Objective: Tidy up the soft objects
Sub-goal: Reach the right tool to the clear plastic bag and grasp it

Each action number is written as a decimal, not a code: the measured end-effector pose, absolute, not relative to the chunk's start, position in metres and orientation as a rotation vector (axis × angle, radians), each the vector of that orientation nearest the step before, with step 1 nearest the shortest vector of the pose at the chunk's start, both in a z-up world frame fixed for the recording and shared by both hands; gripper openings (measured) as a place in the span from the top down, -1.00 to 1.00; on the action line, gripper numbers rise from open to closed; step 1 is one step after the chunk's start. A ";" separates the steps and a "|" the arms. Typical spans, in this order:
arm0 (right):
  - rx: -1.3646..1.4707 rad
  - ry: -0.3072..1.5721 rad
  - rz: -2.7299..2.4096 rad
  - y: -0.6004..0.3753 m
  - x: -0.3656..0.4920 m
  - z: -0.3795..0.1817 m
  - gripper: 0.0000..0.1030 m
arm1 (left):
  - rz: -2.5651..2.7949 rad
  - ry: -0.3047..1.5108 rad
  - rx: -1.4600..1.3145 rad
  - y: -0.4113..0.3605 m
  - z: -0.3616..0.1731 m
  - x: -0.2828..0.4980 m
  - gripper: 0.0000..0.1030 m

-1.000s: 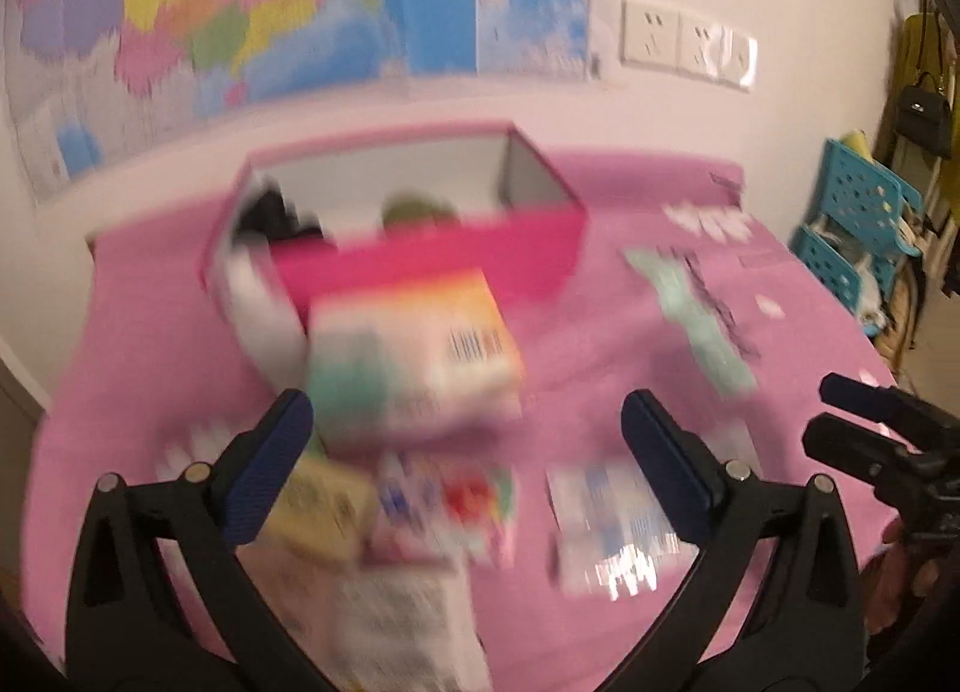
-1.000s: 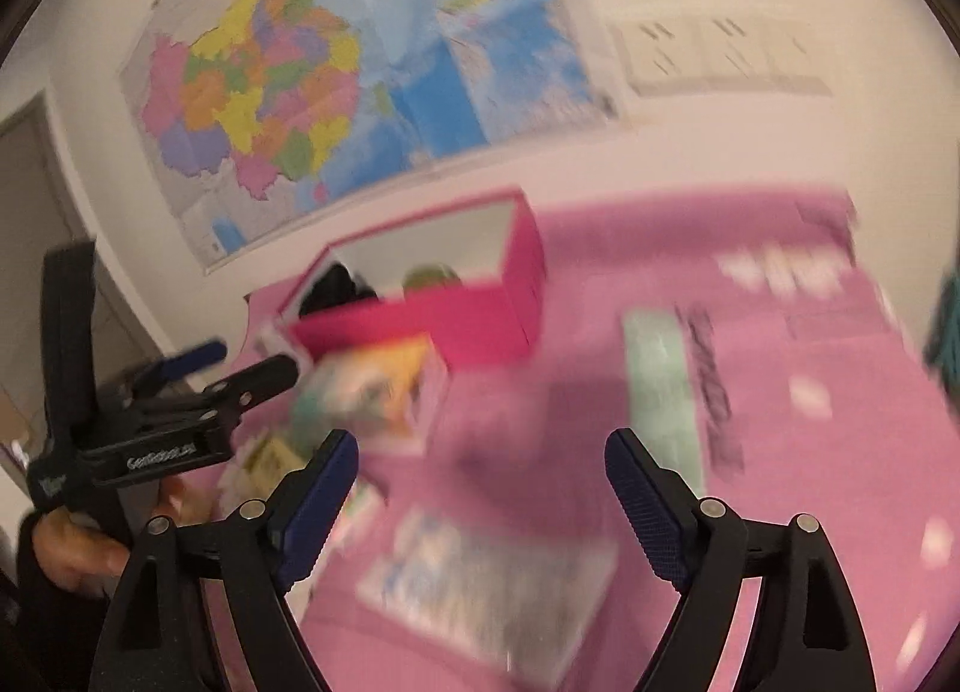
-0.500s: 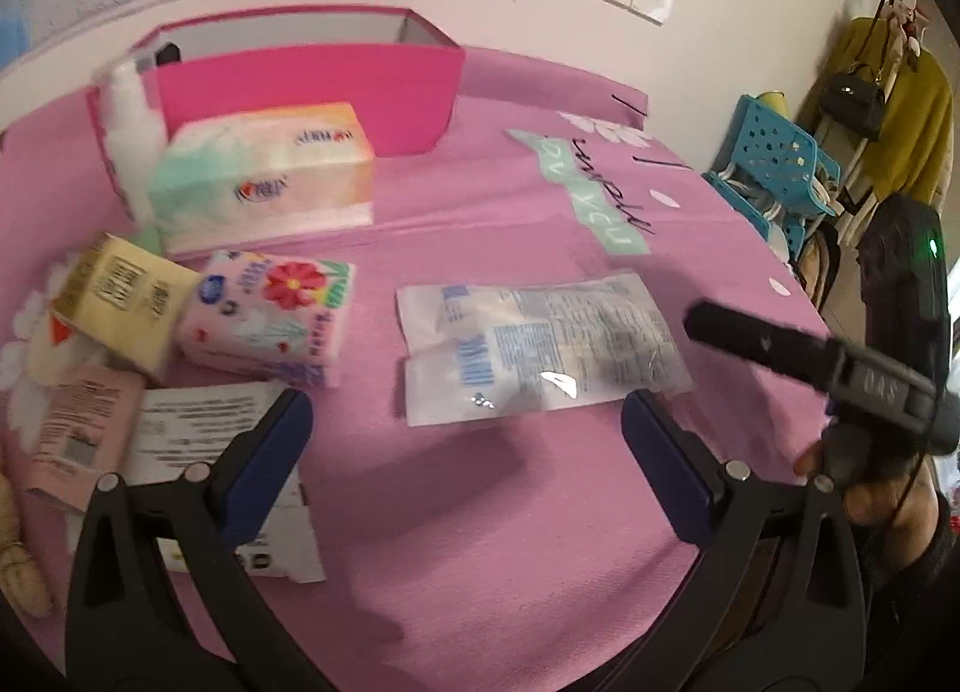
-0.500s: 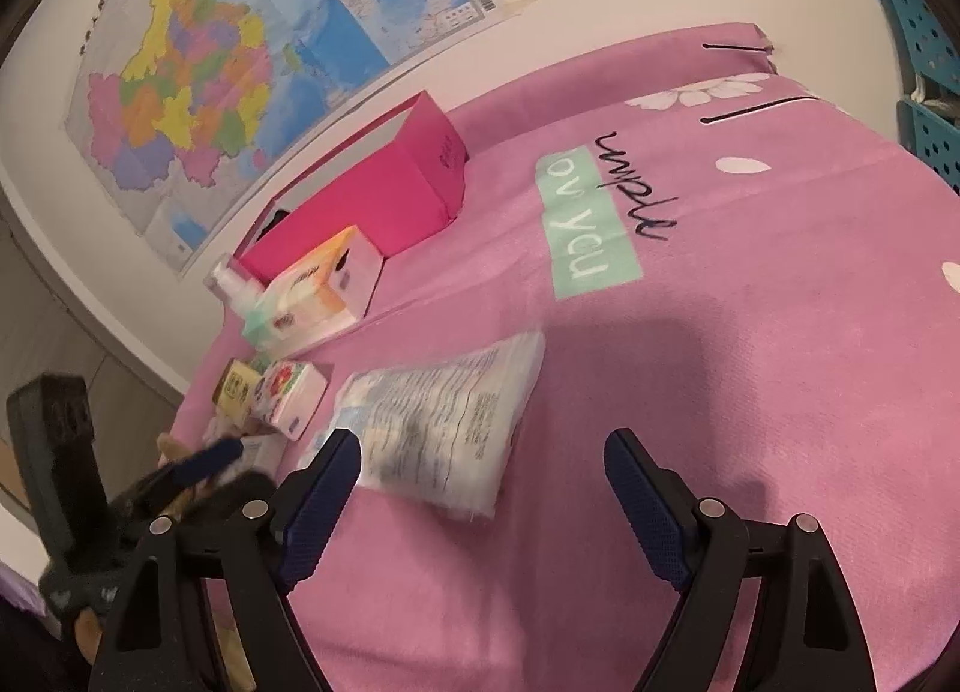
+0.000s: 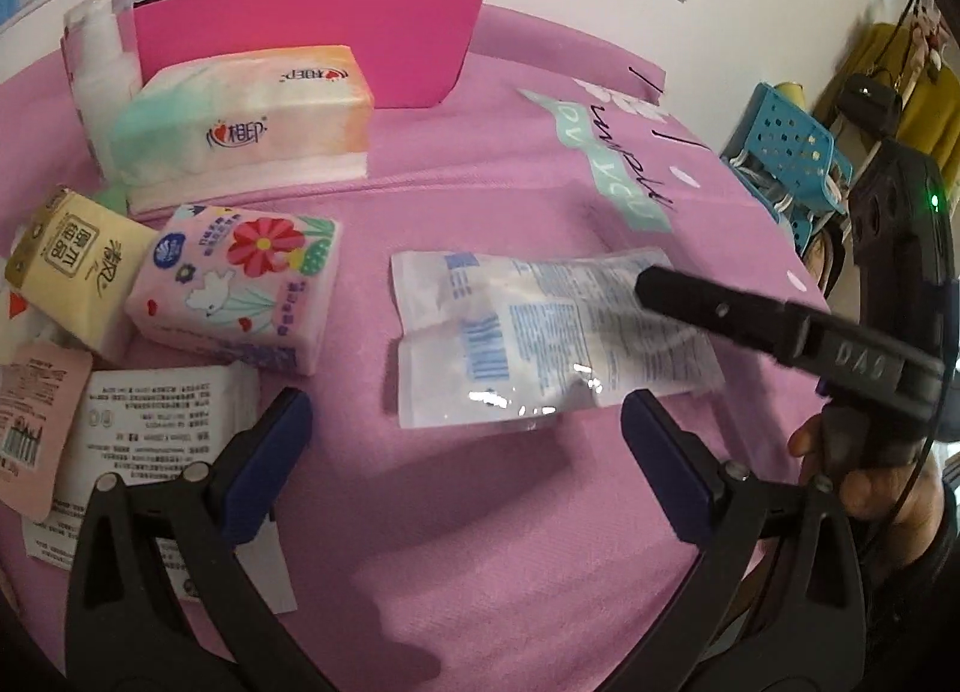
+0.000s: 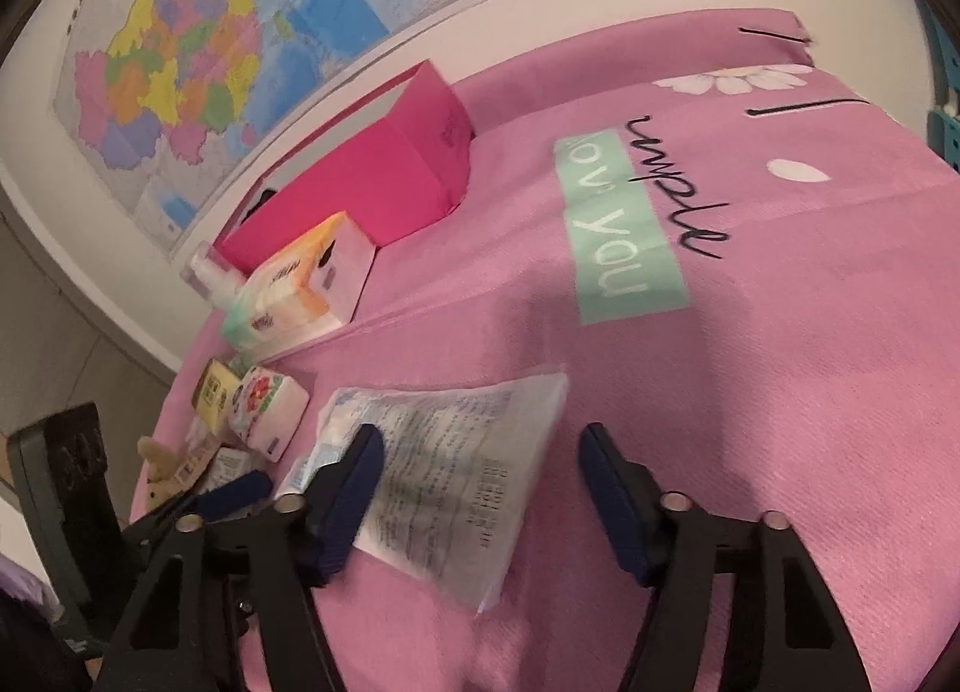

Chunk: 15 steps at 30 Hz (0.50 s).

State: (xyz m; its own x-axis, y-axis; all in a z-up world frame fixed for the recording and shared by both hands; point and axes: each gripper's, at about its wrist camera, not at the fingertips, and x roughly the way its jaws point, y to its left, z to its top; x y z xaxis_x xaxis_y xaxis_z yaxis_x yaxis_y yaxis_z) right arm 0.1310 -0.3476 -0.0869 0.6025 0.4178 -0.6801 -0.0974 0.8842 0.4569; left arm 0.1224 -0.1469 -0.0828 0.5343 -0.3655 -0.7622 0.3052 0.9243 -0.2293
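Note:
A flat clear plastic pack point(image 5: 540, 332) with blue print lies on the pink cloth, also in the right wrist view point(image 6: 444, 470). My right gripper point(image 6: 480, 464) is open, its jaws standing over the pack's near end; it shows from the side in the left wrist view point(image 5: 648, 287). My left gripper point(image 5: 465, 440) is open and empty, just short of the pack. A large tissue pack point(image 5: 246, 116), a flowered tissue pack point(image 5: 240, 284) and a yellow tissue pack point(image 5: 72, 266) lie at the left. An open pink box point(image 5: 300, 38) stands behind.
More small packets point(image 5: 150, 428) lie at the left front. A white bottle pack point(image 5: 96, 62) stands beside the box. A blue plastic crate point(image 5: 792, 152) is beyond the table's right edge. A map point(image 6: 210, 50) hangs on the wall.
Both grippers have come down and closer to the table. The right gripper has moved over the clear pack and its jaws have narrowed somewhat.

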 end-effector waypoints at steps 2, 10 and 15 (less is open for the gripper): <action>0.380 0.884 0.310 -0.343 0.132 -0.088 -0.09 | -0.409 0.921 -0.068 -0.148 -0.082 0.123 -1.00; 0.407 0.901 0.363 -0.339 0.136 -0.093 0.62 | -0.475 0.888 0.034 -0.156 -0.085 0.119 -0.98; 0.431 0.892 0.389 -0.340 0.136 -0.092 0.73 | -0.476 0.875 0.009 -0.147 -0.083 0.121 -0.66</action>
State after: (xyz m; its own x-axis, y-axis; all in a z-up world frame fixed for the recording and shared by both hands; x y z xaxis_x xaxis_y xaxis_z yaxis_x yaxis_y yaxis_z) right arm 0.1362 -0.3398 -0.0920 0.5693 0.4943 -0.6570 -0.1442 0.8468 0.5121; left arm 0.1209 -0.1473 -0.0829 0.5435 -0.3979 -0.7391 0.4051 0.8955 -0.1843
